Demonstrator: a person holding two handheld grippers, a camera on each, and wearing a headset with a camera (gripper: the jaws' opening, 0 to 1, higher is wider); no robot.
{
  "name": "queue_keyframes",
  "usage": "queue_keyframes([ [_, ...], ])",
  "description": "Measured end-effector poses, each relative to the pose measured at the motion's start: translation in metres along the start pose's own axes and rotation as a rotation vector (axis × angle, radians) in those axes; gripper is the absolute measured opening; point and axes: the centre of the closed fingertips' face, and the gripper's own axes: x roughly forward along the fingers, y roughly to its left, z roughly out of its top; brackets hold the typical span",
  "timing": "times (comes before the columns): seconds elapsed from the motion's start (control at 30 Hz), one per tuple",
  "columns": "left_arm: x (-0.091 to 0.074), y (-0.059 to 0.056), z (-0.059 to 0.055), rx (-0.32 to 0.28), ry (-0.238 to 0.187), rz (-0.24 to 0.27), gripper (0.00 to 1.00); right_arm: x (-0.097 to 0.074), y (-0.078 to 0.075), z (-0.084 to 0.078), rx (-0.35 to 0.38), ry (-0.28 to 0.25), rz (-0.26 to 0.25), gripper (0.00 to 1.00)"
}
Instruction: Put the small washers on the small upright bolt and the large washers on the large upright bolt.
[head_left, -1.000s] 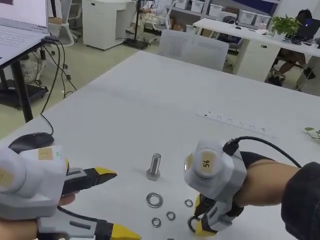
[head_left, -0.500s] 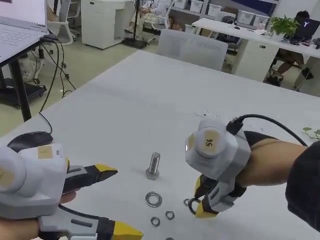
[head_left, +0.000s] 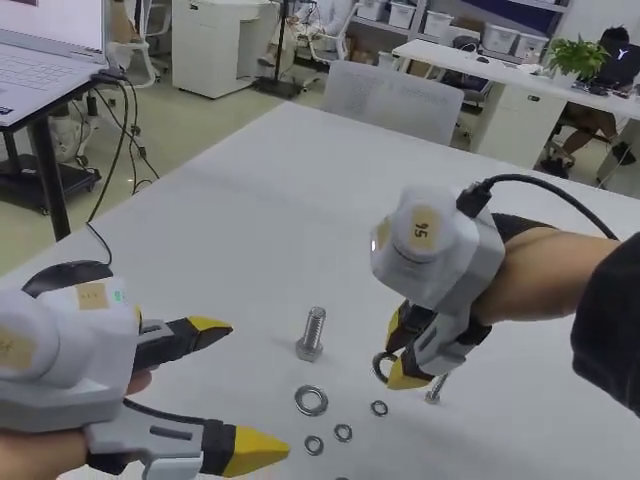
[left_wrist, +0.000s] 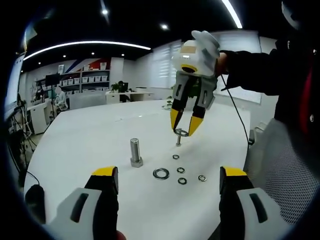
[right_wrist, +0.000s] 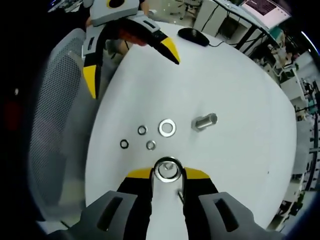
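My right gripper (head_left: 400, 366) is shut on a large washer (head_left: 382, 367), held off the table just left of the small upright bolt (head_left: 436, 388). In the left gripper view the held large washer (left_wrist: 181, 132) hangs right above the small bolt (left_wrist: 178, 141). The large upright bolt (head_left: 311, 333) stands at mid-table, with a second large washer (head_left: 311, 401) lying flat in front of it. Small washers (head_left: 343, 432) lie scattered beside that one. My left gripper (head_left: 235, 388) is open at the lower left, holding nothing.
The white table (head_left: 300, 210) stretches away behind the bolts. A grey mesh chair back (head_left: 392, 98) stands at its far edge. A dark mouse (head_left: 62, 276) and its cable lie at the table's left edge. Desks and cabinets stand beyond.
My right gripper has risen and moved away from the loose washers with the large washer in its jaws, uncovering the small bolt. The left gripper has hardly moved.
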Motion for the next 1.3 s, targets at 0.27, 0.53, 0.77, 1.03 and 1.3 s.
queue_keyframes([
  [0.27,-0.001,0.008,0.006,0.011,-0.009,0.046,0.82,-0.005,-0.013,0.013,-0.027,-0.008,-0.012,0.23],
  [0.53,-0.001,0.011,0.008,0.013,-0.015,0.072,0.81,-0.008,-0.023,0.027,-0.052,-0.022,-0.014,0.23],
  [0.77,-0.001,0.013,0.008,0.01,-0.019,0.082,0.81,-0.009,-0.033,0.041,-0.083,-0.026,-0.019,0.23],
  [1.03,-0.003,0.014,0.009,0.009,-0.021,0.088,0.81,-0.008,-0.045,0.053,-0.116,-0.023,-0.015,0.23],
  [1.3,-0.004,0.016,0.009,0.006,-0.021,0.094,0.8,-0.001,-0.054,0.061,-0.136,-0.013,0.001,0.23],
])
